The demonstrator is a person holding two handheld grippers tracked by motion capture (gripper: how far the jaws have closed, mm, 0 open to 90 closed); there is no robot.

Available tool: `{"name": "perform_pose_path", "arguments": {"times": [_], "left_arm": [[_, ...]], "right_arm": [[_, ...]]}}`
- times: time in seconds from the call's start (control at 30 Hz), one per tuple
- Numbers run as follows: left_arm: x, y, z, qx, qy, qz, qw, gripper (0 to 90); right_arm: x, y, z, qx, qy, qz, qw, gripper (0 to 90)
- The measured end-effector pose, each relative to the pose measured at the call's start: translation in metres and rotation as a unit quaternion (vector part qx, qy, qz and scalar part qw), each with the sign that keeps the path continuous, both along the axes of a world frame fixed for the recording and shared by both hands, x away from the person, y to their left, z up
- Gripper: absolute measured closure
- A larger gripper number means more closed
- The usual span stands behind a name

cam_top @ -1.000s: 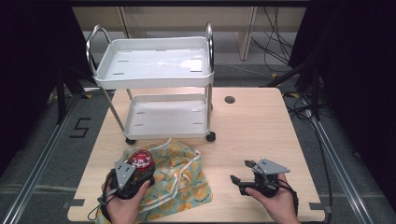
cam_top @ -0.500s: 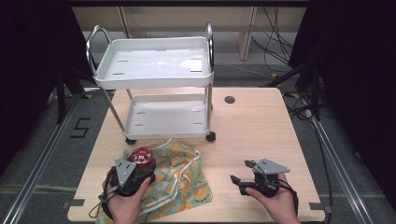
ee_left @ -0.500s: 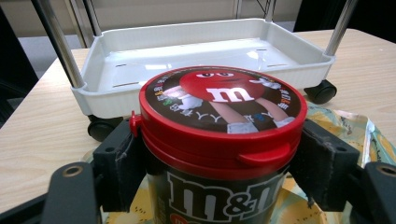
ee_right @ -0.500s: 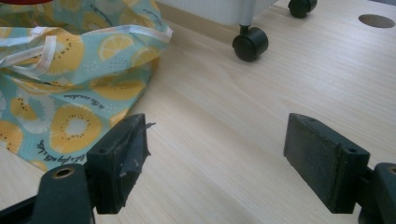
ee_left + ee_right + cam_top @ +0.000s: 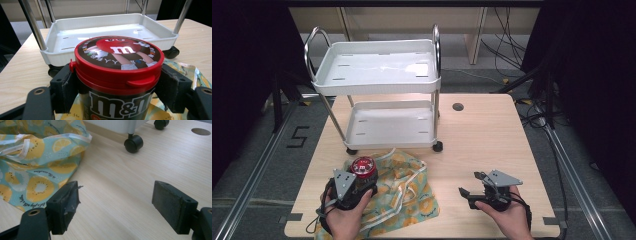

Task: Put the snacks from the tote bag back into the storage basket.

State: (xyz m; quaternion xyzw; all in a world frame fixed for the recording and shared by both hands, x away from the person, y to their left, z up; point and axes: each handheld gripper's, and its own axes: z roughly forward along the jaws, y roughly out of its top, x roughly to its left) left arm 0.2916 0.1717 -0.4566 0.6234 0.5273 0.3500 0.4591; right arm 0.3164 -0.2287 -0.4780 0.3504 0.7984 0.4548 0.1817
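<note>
Nothing has visibly moved: left gripper (image 5: 357, 182) fingers clamp the candy jar (image 5: 117, 77), right gripper (image 5: 116, 206) wide over bare table (image 5: 140, 170).

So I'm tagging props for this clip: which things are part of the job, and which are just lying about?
In the job:
- M&M's jar, clamped by left gripper
- fruit-print bag under it

Lying about:
- white cart
- right gripper, open and idle over table

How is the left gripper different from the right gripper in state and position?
The left gripper is shut on the candy jar; the right gripper is open and holds nothing. The left gripper is over the fruit-print bag; the right gripper is over bare table, beside the bag. Both are hand-held at the table's near edge.
</note>
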Motion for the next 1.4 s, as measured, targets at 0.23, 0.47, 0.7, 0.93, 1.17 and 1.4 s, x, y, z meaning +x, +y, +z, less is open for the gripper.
{"name": "perform_pose_path", "arguments": {"times": [0.23, 0.47, 0.7, 0.93, 1.17, 1.4], "left_arm": [[0.002, -0.002, 0.002, -0.001, -0.002, 0.001, 1.0, 25.4], [0.004, -0.003, 0.003, -0.002, -0.003, -0.001, 1.0, 25.4], [0.006, -0.005, 0.004, -0.001, -0.003, 0.001, 1.0, 25.4], [0.008, -0.004, 0.005, 0.003, -0.003, 0.005, 1.0, 25.4], [0.01, -0.005, 0.006, 0.003, -0.005, 0.01, 0.9999, 25.4], [0.012, -0.006, 0.007, 0.003, -0.007, 0.01, 0.9999, 25.4]], "right_arm": [[0.0, -0.001, 0.001, -0.003, -0.003, -0.002, 1.0, 22.6], [0.0, -0.002, 0.002, -0.005, -0.003, -0.001, 1.0, 22.6], [0.0, -0.002, 0.002, -0.005, -0.006, -0.005, 1.0, 22.6], [0.0, -0.002, 0.002, -0.005, -0.005, -0.003, 1.0, 22.6], [0.0, -0.002, 0.002, -0.006, -0.006, -0.005, 1.0, 22.6], [0.0, -0.002, 0.001, -0.003, -0.006, -0.002, 1.0, 22.6]]}}
